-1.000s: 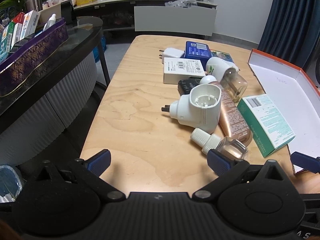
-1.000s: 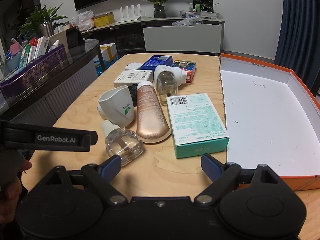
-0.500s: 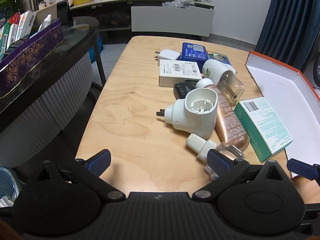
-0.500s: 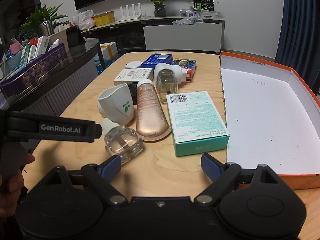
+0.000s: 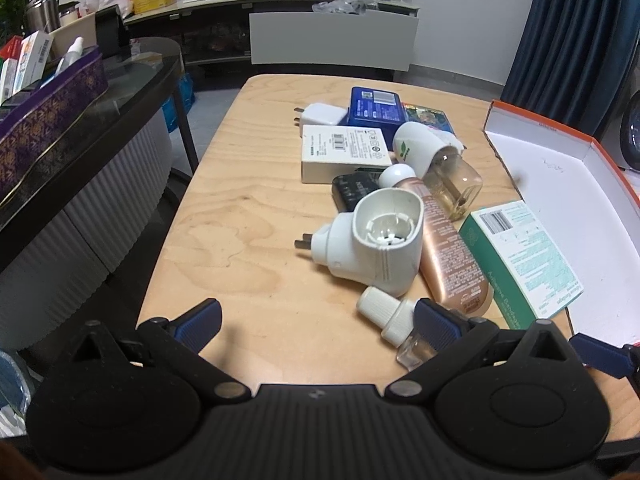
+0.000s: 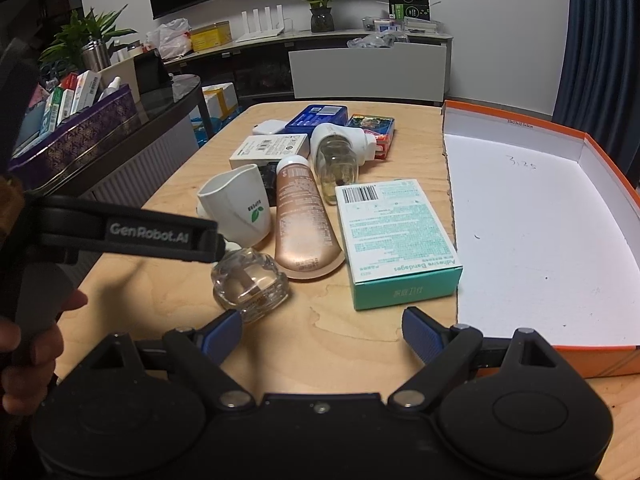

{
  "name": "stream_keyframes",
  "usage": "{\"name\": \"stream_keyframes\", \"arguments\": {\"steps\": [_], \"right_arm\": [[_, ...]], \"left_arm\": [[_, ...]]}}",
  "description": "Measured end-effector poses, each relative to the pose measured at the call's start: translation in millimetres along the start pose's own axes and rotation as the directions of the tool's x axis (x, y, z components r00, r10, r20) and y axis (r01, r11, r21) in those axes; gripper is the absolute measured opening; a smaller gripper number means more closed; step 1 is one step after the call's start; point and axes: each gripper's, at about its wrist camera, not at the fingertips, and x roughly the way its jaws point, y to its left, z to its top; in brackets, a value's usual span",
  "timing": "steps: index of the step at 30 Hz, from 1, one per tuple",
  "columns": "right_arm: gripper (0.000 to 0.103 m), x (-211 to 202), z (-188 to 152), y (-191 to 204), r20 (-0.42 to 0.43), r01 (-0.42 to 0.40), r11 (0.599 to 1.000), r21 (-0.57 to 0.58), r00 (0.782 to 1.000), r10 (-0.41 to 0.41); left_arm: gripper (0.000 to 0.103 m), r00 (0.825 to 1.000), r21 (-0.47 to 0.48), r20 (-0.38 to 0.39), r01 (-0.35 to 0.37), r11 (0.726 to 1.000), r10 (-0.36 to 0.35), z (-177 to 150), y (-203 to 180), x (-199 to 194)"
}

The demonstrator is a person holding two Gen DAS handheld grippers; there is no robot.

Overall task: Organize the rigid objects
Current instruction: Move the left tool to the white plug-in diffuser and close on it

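Lying on its side at the near end of the clutter on the wooden counter (image 6: 168,208), the small glass refill bottle (image 6: 251,285) has its long axis running from the white cap (image 5: 375,301), toward the far left, to the clear body nearest the person. Left tongs (image 5: 318,318) are spread wide and grasp nothing; the right-hand blue pad sits against the bottle's neck, the other pad well apart over bare wood. Right tongs (image 6: 322,330) are likewise released and empty, hovering just short of the teal bandage box (image 6: 394,236). A white plug-in diffuser (image 5: 378,236) lies just beyond the bottle, prongs to the left. The rose-gold tube (image 6: 302,220) lies between diffuser and box, cap pointing away. The orange-rimmed cardboard tray (image 6: 600,156) sits to the right.
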Motion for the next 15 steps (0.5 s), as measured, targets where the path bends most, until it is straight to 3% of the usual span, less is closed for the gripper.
{"name": "stream_keyframes", "arguments": {"steps": [15], "right_arm": [[0.102, 2, 0, 0, 0.003, -0.006, 1.000, -0.020, 1.000, 0.006]], "left_arm": [[0.103, 0.998, 0.041, 0.010, 0.060, 0.997, -0.061, 23, -5, 31]]}}
